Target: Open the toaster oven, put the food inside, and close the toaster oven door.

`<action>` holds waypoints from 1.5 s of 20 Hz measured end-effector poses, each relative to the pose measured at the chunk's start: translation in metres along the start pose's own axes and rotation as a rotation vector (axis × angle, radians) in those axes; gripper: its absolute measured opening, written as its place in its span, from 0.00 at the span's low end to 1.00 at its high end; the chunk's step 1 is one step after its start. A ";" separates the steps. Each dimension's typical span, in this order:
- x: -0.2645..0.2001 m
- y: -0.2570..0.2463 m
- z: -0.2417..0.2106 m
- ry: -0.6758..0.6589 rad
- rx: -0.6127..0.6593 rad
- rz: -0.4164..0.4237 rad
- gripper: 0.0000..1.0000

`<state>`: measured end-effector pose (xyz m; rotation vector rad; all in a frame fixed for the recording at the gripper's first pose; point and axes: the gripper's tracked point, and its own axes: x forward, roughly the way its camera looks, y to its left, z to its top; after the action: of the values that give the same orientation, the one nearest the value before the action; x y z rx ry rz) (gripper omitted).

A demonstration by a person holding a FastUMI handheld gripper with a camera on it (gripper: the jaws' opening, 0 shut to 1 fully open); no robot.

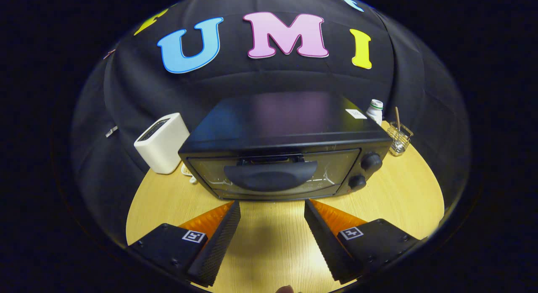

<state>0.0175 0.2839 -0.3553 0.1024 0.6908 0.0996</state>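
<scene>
Facing shut toaster oven [286, 158], hand-held gripper [272, 207] open

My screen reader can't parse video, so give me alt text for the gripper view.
A black toaster oven with its door shut sits on a wooden table, just ahead of the gripper, whose fingers are open and empty. A white toaster stands beside it.

Even overhead light falls on the worktop [403, 192], which is bright, while the surroundings stay dim. A soft shadow lies on the worktop between the open fingers of the claw [272, 208], just in front of the toaster oven [286, 154]. The oven's glossy top carries faint coloured reflections. Straight lines bow strongly away from the oven. Focus is sharp throughout.
</scene>
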 end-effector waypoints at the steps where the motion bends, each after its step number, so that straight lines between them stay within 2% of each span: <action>1: 0.003 -0.001 0.008 -0.018 -0.003 0.004 0.99; 7: -0.010 -0.004 0.032 -0.073 0.004 0.034 0.99; 17: -0.071 -0.037 0.083 -0.208 0.003 0.084 0.99; 21: -0.095 -0.057 0.107 -0.258 0.026 0.079 0.99; 30: -0.163 -0.105 0.179 -0.445 -0.014 0.024 0.99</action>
<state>0.0126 0.1488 -0.1286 0.1151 0.2451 0.1005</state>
